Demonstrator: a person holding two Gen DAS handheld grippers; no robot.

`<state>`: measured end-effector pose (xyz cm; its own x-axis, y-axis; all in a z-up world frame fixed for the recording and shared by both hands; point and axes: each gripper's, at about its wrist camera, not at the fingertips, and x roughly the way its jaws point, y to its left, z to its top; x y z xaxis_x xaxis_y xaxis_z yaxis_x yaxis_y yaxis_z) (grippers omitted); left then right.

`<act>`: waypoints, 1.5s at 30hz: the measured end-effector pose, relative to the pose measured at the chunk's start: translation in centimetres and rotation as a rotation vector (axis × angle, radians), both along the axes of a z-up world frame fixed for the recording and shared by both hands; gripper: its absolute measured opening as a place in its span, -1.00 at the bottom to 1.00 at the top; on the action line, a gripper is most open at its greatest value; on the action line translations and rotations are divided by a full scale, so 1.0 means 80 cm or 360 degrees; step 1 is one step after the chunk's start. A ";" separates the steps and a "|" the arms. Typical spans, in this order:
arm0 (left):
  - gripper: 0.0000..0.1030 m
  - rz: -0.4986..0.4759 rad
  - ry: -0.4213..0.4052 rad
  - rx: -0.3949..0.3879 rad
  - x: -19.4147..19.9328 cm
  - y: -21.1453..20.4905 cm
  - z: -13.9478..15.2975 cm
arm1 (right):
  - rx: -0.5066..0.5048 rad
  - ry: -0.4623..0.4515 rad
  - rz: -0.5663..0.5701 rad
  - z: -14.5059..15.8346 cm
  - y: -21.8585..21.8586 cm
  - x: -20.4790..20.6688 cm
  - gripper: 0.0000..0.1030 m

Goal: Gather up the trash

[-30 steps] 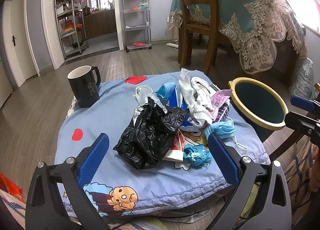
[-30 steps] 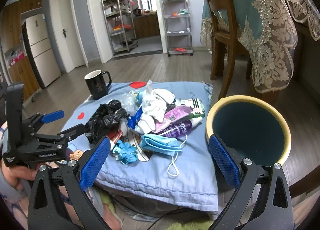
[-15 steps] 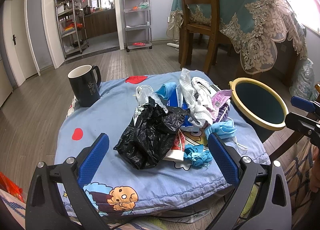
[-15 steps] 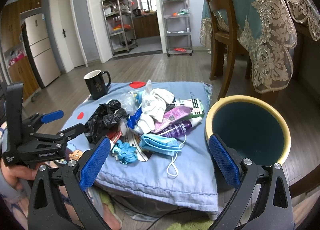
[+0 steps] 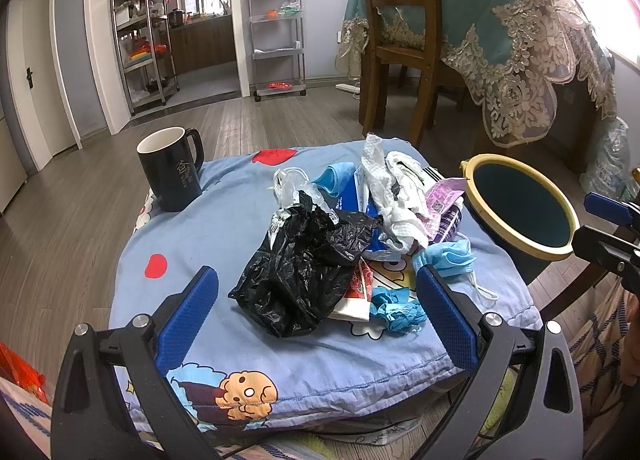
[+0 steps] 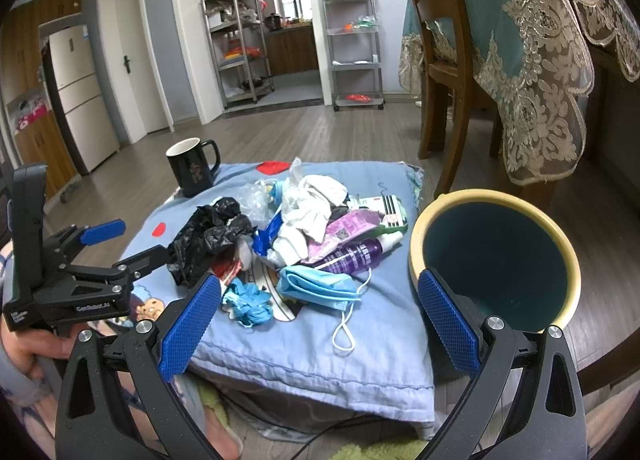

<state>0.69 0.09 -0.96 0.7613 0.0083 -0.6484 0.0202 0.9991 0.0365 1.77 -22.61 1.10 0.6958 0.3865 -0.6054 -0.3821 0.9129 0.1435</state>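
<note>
A heap of trash lies on a blue cartoon-print cushion [image 5: 224,236]: a crumpled black plastic bag [image 5: 304,268], white tissue [image 5: 392,196], a blue face mask [image 6: 320,288], a crumpled blue glove [image 6: 248,302], a purple tube [image 6: 356,252]. A dark bin with a yellow rim [image 6: 496,260] stands right of the cushion. My left gripper [image 5: 316,316] is open and empty, just short of the black bag. My right gripper [image 6: 320,324] is open and empty, near the cushion's front right edge, between the mask and the bin.
A black mug [image 5: 172,168] stands at the cushion's back left. A wooden chair [image 5: 396,40] and a table with a lace cloth [image 5: 520,32] stand behind on the right. Metal shelves [image 5: 276,20] stand far back. A wooden floor surrounds the cushion.
</note>
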 end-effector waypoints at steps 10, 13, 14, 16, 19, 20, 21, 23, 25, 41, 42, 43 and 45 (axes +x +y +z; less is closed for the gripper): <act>0.89 0.0001 0.0009 -0.0003 0.001 0.002 -0.002 | -0.0002 0.0003 0.0001 0.000 0.002 0.000 0.90; 0.89 0.0025 0.0023 -0.0012 0.004 0.006 -0.004 | -0.0005 0.0005 0.0001 0.000 0.002 0.001 0.90; 0.89 0.0034 0.0027 -0.0014 0.005 0.007 -0.005 | -0.0004 0.0006 0.0000 0.000 0.001 0.001 0.90; 0.89 0.0050 0.0038 -0.0013 0.006 0.009 -0.006 | -0.0008 0.0011 -0.0001 -0.002 0.000 0.001 0.90; 0.88 0.0052 0.0069 -0.0015 0.009 0.009 -0.009 | -0.0015 0.0026 -0.0005 -0.007 0.000 0.003 0.90; 0.88 0.0054 0.0077 -0.0010 0.010 0.009 -0.010 | -0.0021 0.0036 -0.0009 -0.009 0.001 0.003 0.90; 0.88 0.0056 0.0089 -0.0008 0.012 0.009 -0.011 | -0.0023 0.0044 -0.0011 -0.009 0.001 0.004 0.90; 0.88 0.0056 0.0107 -0.0021 0.015 0.010 -0.013 | -0.0022 0.0068 -0.0016 -0.012 0.002 0.007 0.90; 0.88 0.0056 0.0119 -0.0042 0.018 0.012 -0.014 | -0.0014 0.0095 -0.0019 -0.015 0.002 0.011 0.90; 0.01 0.0056 0.0410 -0.0242 0.096 0.052 -0.052 | -0.0110 0.0277 0.0076 -0.058 0.041 0.053 0.51; -0.01 0.0052 0.0427 -0.0262 0.100 0.053 -0.055 | -0.0115 0.0283 0.0083 -0.061 0.044 0.055 0.51; -0.02 0.0048 0.0441 -0.0285 0.103 0.055 -0.058 | -0.0126 0.0291 0.0093 -0.065 0.048 0.060 0.51; -0.28 0.0048 0.0462 -0.0321 0.110 0.058 -0.063 | -0.0146 0.0304 0.0110 -0.071 0.055 0.065 0.51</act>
<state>9.52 4.70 -6.00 0.5465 -0.1223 -0.8285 -0.0291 0.9859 -0.1647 7.01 -18.24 -4.57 0.5386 0.3666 -0.7586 -0.4182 0.8980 0.1371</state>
